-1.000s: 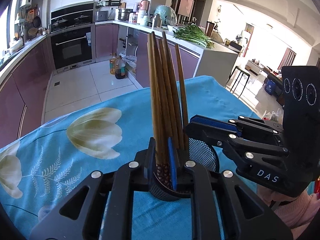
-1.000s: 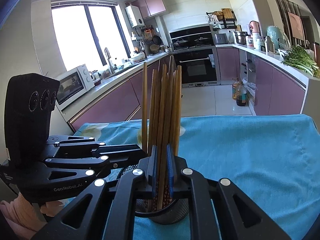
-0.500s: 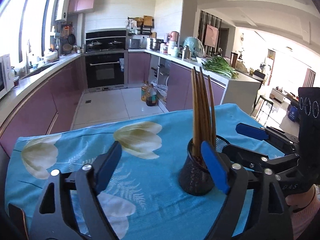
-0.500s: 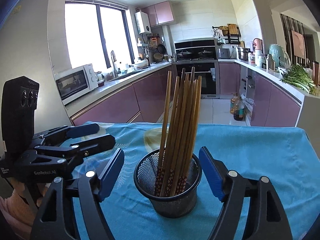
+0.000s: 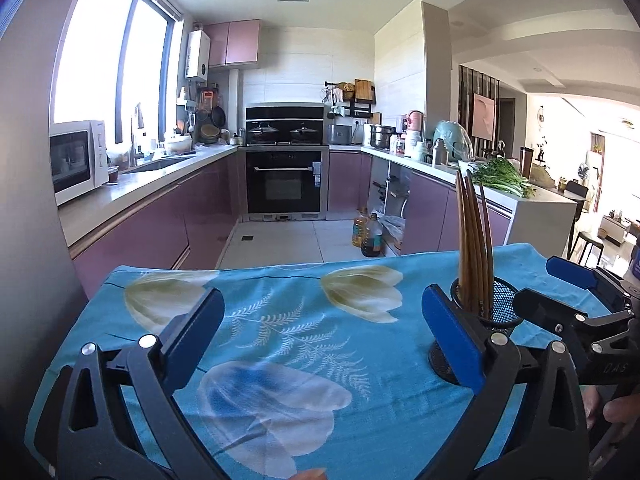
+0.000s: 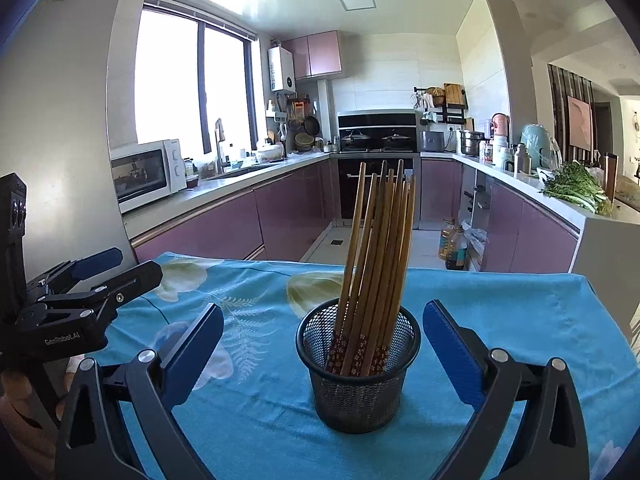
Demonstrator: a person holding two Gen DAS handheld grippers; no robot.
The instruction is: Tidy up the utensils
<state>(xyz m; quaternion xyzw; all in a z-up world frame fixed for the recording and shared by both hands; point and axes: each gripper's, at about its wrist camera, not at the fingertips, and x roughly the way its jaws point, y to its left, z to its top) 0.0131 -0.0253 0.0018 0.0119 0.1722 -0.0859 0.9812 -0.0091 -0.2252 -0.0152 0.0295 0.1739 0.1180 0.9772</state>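
Jaws wide; chopsticks' [image 6: 370, 276] patterned ends right-view only

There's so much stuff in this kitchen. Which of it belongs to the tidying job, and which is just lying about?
Part of the job:
- wooden chopsticks
- black mesh holder they stand in

Just lying about:
- microwave
- leafy greens
- oil bottles on the floor
- flowered blue tablecloth

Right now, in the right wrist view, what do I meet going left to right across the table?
Left claw → right claw's left finger → mesh holder with chopsticks → right claw's right finger.
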